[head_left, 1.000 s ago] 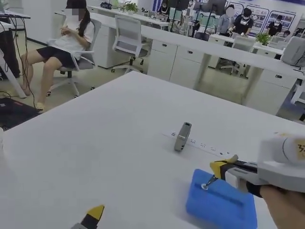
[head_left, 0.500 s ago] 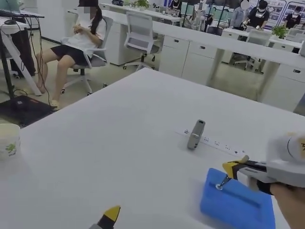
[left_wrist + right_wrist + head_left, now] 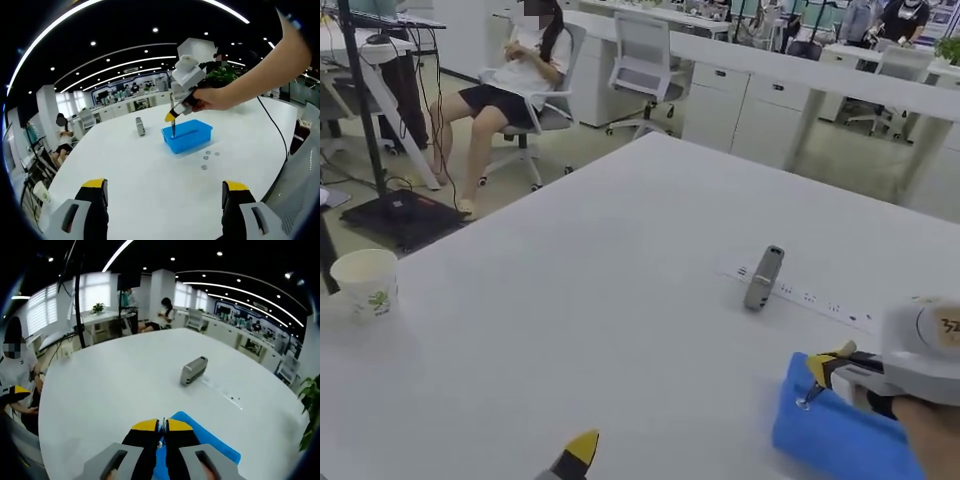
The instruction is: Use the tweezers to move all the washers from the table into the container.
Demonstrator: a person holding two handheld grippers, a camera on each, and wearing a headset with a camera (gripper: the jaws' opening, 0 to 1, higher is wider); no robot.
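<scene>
Open-plan office, rows of white desks under ceiling lights. A person (image 3: 525, 70) sits well beyond the far corner of a large white counter (image 3: 570, 300).

Reference item: a shallow blue container (image 3: 840, 440), resting flat on the counter.

- Right hand-held gripper (image 3: 825, 365): held in a hand, directly above the container. In the right gripper view the jaws stand pinched together on the upper end of the tweezers (image 3: 812, 392).
- Tweezers: they slope down from the jaws, with the tip over the container's interior near one corner. Whether the tip carries a washer is too small to tell.
- Washers (image 3: 206, 159): a few lie loose on the counter just beside the container, outside its wall. In the left gripper view they sit on the side nearer that camera.
- Left hand-held gripper (image 3: 165, 186): jaws spread wide, nothing between them, well apart from the container over bare counter.
- Grey block (image 3: 762, 277): lies on the counter beyond the container, at the end of a white strip (image 3: 820, 302) bearing small dark marks.
- Paper cup (image 3: 367, 283): upright, far from the container, at the counter's opposite edge
</scene>
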